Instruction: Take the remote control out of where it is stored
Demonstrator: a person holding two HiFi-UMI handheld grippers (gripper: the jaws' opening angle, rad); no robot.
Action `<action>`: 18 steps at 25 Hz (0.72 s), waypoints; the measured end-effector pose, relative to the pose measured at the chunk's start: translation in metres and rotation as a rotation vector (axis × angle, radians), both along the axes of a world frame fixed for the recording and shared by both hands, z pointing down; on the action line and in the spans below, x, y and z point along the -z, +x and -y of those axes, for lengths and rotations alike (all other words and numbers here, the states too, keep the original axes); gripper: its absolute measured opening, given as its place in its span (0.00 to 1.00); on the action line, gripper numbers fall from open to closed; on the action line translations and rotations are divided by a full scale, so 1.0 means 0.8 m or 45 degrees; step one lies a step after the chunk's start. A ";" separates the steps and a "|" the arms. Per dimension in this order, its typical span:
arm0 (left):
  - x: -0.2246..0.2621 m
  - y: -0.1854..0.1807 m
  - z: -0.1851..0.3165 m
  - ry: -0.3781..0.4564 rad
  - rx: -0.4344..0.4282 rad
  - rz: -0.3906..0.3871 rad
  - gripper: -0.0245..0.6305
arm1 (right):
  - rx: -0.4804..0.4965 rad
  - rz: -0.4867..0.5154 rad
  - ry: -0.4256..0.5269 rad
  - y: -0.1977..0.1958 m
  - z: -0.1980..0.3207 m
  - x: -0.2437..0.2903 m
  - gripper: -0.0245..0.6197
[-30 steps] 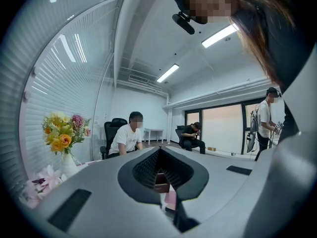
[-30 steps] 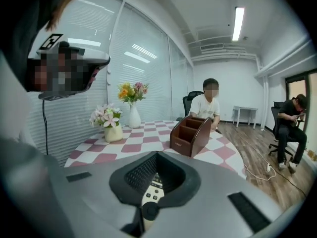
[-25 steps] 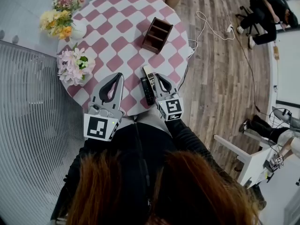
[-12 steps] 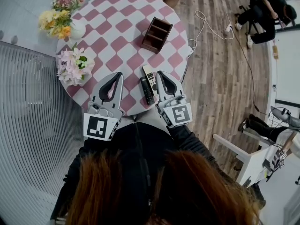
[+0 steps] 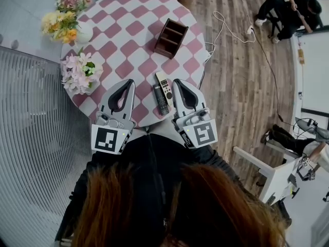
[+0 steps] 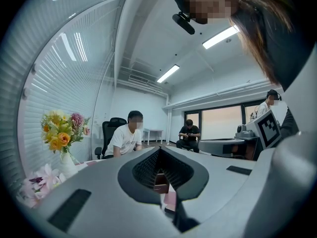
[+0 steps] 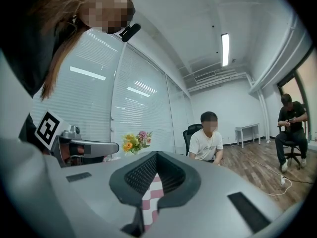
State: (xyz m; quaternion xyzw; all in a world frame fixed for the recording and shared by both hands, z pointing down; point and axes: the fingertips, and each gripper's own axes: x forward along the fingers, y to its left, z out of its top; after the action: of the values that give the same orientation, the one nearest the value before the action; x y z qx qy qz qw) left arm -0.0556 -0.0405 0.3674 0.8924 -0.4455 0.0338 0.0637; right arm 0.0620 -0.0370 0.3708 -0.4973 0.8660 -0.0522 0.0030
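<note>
At the near edge of the round table [image 5: 128, 14], at about 5 o'clock from its centre, two remote controls lie flat on the pink-and-white checked cloth. The black remote [image 5: 160, 100] and the white remote [image 5: 164, 86] lie lengthwise side by side, the white one reaching a little farther in. Both are out of the wooden organiser box [image 5: 172, 37], which stands well apart from them at about 2 o'clock on the table, and its compartments look bare from above.

The remotes lie between the two tools. The left gripper [image 5: 131, 81] is at their 9 o'clock and the right gripper [image 5: 176, 81] is just beside them at 3 o'clock. Whether the right one touches them cannot be told from the head view.

In the left gripper view, the left gripper [image 6: 159, 148] has its jaws pressed together with nothing between them. The brown box shows through the opening behind the tips. In the right gripper view, the right gripper [image 7: 157, 152] also has its jaws pressed together and empty, with only checked cloth showing through the gap.

A yellow and pink bouquet in a white vase [image 5: 67, 14] stands at 10 o'clock on the table. A bunch of pink flowers [image 5: 79, 72] lies at 8 o'clock. A person in a white shirt [image 6: 126, 138] sits at the far side of the table.
</note>
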 end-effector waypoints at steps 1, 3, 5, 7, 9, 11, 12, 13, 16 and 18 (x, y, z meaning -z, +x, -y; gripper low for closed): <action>0.000 0.000 0.000 -0.001 -0.001 0.000 0.05 | 0.000 0.001 0.001 0.000 0.001 0.003 0.06; 0.002 0.001 0.001 0.000 -0.003 -0.001 0.05 | 0.000 0.004 0.008 -0.001 0.002 0.010 0.06; 0.002 0.003 0.001 0.002 -0.005 -0.001 0.05 | 0.001 0.003 0.019 -0.001 0.003 0.014 0.06; 0.002 0.004 0.001 0.005 -0.005 -0.004 0.05 | 0.004 -0.001 0.030 -0.002 0.003 0.017 0.06; 0.003 0.004 0.001 0.007 -0.004 -0.002 0.05 | 0.005 -0.002 0.036 -0.003 0.003 0.019 0.06; 0.004 0.004 0.001 0.008 -0.004 0.000 0.05 | 0.006 0.000 0.038 -0.003 0.004 0.021 0.06; 0.004 0.004 0.001 0.009 -0.002 0.001 0.05 | 0.008 0.001 0.040 -0.004 0.005 0.022 0.06; 0.004 0.003 0.001 0.009 -0.001 0.002 0.05 | 0.009 0.000 0.044 -0.004 0.005 0.022 0.06; 0.005 0.003 0.002 0.014 0.000 0.002 0.05 | 0.007 -0.008 0.067 -0.006 0.004 0.027 0.06; 0.006 0.003 0.001 0.018 0.002 0.002 0.05 | 0.009 -0.006 0.077 -0.008 0.002 0.030 0.06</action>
State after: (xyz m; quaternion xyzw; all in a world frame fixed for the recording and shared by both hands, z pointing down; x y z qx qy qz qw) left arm -0.0529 -0.0413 0.3629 0.8925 -0.4463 0.0315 0.0571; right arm 0.0557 -0.0386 0.3469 -0.4940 0.8690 -0.0250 0.0159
